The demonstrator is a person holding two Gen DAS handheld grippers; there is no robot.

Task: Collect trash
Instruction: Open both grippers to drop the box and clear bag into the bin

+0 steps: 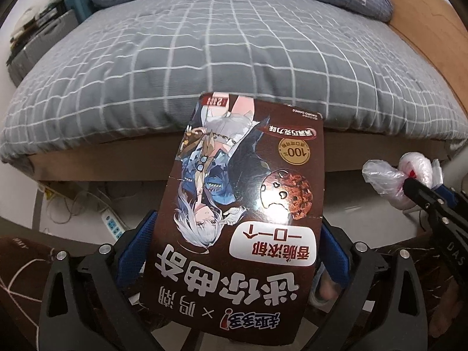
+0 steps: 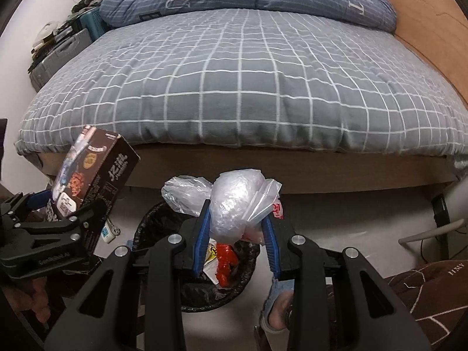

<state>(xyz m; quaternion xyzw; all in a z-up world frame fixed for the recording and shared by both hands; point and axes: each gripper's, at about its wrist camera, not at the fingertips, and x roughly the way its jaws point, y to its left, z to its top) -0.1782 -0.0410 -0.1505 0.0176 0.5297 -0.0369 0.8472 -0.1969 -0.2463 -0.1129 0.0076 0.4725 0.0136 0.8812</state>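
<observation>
A brown cookie box (image 1: 248, 204) with a cartoon figure on its face stands between the blue pads of my left gripper (image 1: 238, 216), which lie against its two long edges. From the right wrist view the box (image 2: 93, 172) sticks out of the left gripper (image 2: 70, 201), left of the bin. My right gripper (image 2: 237, 213) is shut on a crumpled clear plastic bag (image 2: 234, 201) directly above a bin lined with black plastic (image 2: 152, 219). Red and white wrappers (image 2: 225, 263) lie inside it. The bag (image 1: 380, 175) and right gripper (image 1: 415, 181) also show at the left wrist view's right edge.
A bed with a grey checked cover (image 2: 234, 87) fills the space ahead, its wooden frame (image 2: 292, 166) just beyond the bin. A white power strip (image 2: 108, 231) lies on the floor left of the bin. A person's slippered foot (image 2: 278, 307) and brown trouser leg (image 2: 424, 292) are close by.
</observation>
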